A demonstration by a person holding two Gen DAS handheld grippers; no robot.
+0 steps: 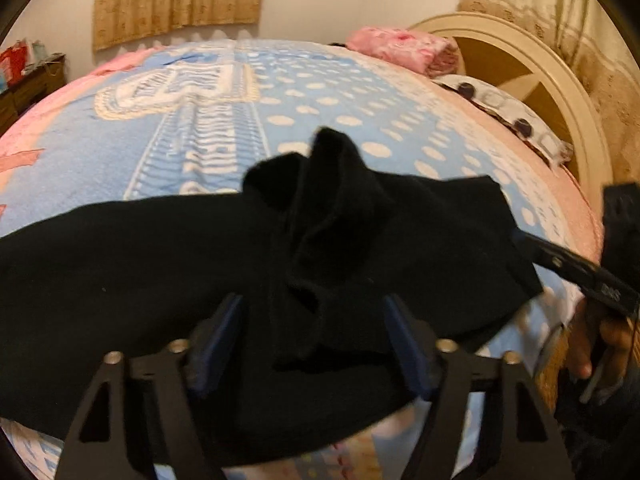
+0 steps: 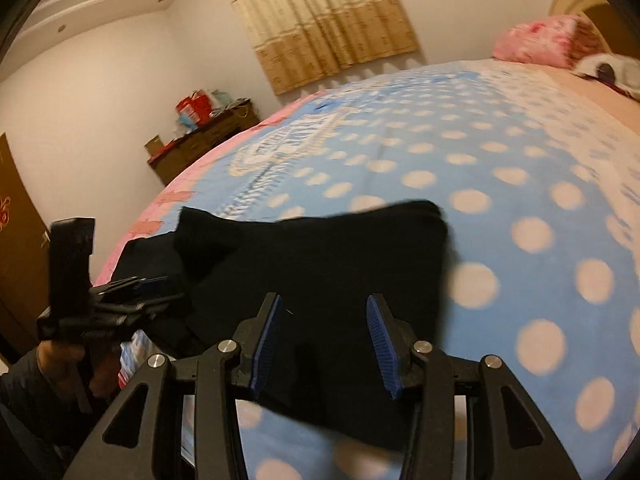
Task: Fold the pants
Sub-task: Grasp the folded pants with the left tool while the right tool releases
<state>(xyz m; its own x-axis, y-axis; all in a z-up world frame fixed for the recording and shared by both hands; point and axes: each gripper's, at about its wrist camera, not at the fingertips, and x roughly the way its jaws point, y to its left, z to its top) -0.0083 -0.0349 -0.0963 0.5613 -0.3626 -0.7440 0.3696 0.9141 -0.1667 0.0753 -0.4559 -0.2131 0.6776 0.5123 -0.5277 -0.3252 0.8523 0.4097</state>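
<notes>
Black pants (image 1: 160, 264) lie spread across the near edge of a blue polka-dot blanket (image 1: 320, 92) on a bed. My left gripper (image 1: 312, 320) hovers over them with its jaws apart, and a raised, bunched fold of the cloth runs between the pads without being pinched. In the right wrist view my right gripper (image 2: 324, 320) stands open over the pants (image 2: 320, 264), near their squared end. From the left wrist view the right gripper (image 1: 520, 238) reaches that end from the right. The left gripper (image 2: 160, 288) shows at the left, held by a hand (image 2: 60, 360).
A pink folded blanket (image 1: 400, 50) and a patterned pillow (image 1: 500, 108) lie by the cream headboard (image 1: 560, 92). Beige curtains (image 2: 320, 24) hang on the far wall. A dark wooden dresser (image 2: 200, 140) with boxes stands beyond the bed.
</notes>
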